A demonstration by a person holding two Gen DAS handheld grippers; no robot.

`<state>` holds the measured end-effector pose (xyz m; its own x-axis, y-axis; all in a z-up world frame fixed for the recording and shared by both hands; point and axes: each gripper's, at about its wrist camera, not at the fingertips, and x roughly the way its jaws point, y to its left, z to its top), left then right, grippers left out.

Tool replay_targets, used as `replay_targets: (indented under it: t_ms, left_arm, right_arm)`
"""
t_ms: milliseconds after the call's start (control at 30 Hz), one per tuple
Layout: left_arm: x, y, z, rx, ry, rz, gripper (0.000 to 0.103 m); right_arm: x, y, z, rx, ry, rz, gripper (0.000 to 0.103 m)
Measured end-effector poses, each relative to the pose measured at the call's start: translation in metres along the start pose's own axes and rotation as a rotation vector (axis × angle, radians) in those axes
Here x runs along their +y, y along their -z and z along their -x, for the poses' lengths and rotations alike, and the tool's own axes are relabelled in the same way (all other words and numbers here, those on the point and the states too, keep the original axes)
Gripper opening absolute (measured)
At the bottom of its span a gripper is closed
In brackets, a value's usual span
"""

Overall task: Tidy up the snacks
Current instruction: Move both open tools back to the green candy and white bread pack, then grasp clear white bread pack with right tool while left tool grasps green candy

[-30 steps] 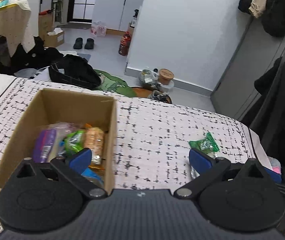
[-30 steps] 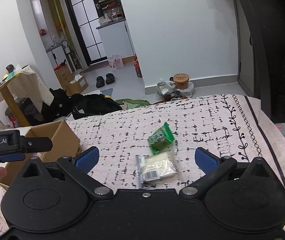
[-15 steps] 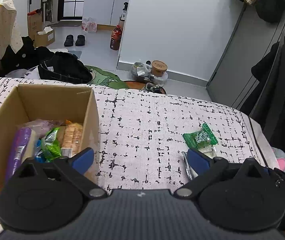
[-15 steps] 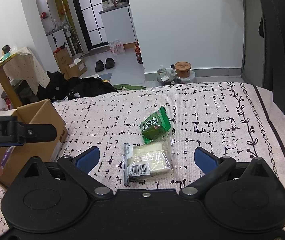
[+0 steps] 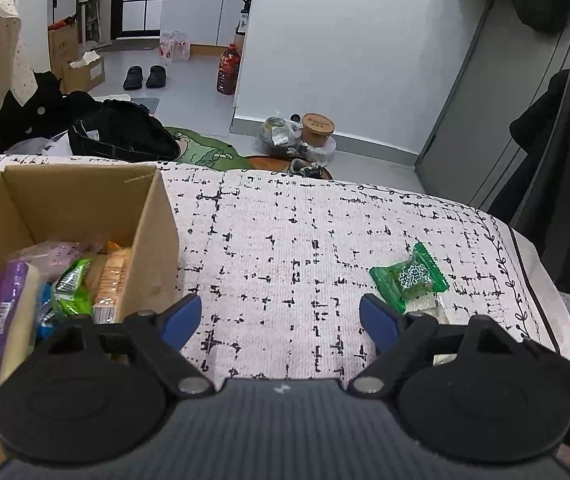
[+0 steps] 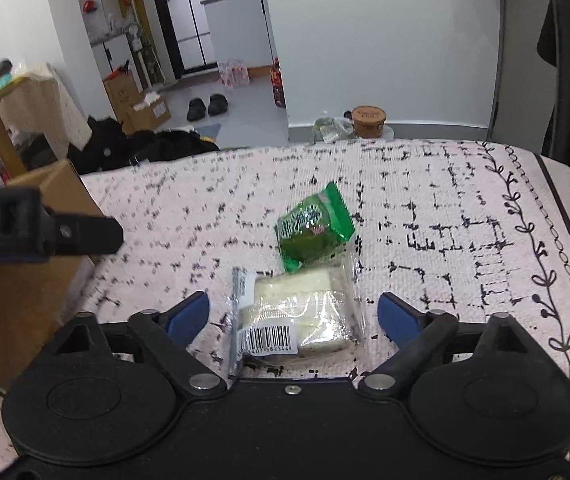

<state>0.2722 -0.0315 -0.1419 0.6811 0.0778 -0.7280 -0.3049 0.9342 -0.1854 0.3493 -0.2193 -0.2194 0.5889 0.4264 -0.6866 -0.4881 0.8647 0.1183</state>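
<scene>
The right gripper (image 6: 293,316) hangs low over the clear-wrapped pale cake with a barcode label (image 6: 299,316), which lies on the white cloth with a black broken-line pattern (image 6: 445,216) directly between the 2 blue fingertips (image 6: 189,314); the jaws have just been closing a little but remain wide, and neither pad touches the wrapper, so nothing is gripped. The wrapper's near edge runs under the gripper body and is hidden there. Just beyond the cake, overlapping its far edge, sits the small green foil snack packet (image 6: 313,230), whose print is too blurred to read. The left gripper (image 5: 281,316) is also spread wide, its jaws likewise having just closed slightly, with only bare cloth between its 2 blue pads (image 5: 183,316). In the left wrist view the green packet lies just beyond the right-hand fingertip, and the pale cake behind it is mostly covered by that finger. The open brown cardboard box (image 5: 153,236) stands just left of the left-hand fingertip and holds several snacks, among them a purple tube, a green packet and a stack of crackers; its near left corner is cut off by the frame and the gripper body. In the right wrist view the left gripper shows as a blurred black bar at the left edge.
</scene>
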Motion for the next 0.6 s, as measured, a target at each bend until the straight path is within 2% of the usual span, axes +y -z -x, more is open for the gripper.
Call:
replay_targets:
  t_ms: [100, 267, 500, 600]
  left_arm:
    - [-0.003, 0.001, -0.001, -0.001, -0.001, -0.006, 0.086]
    - [-0.005, 0.003, -0.001, -0.005, -0.012, -0.007, 0.086]
    - [-0.011, 0.002, -0.002, -0.012, -0.017, -0.02, 0.086]
    - [-0.017, 0.002, -0.007, -0.008, 0.016, -0.027, 0.086]
  right_arm:
    - [0.005, 0.001, -0.002, 0.004, 0.025, 0.039, 0.082]
    - [0.0, 0.001, 0.003, 0.002, 0.051, 0.036, 0.058]
    - [-0.02, -0.003, 0.02, -0.017, 0.036, -0.038, 0.054]
    - [-0.027, -0.003, 0.027, -0.024, 0.047, -0.055, 0.054]
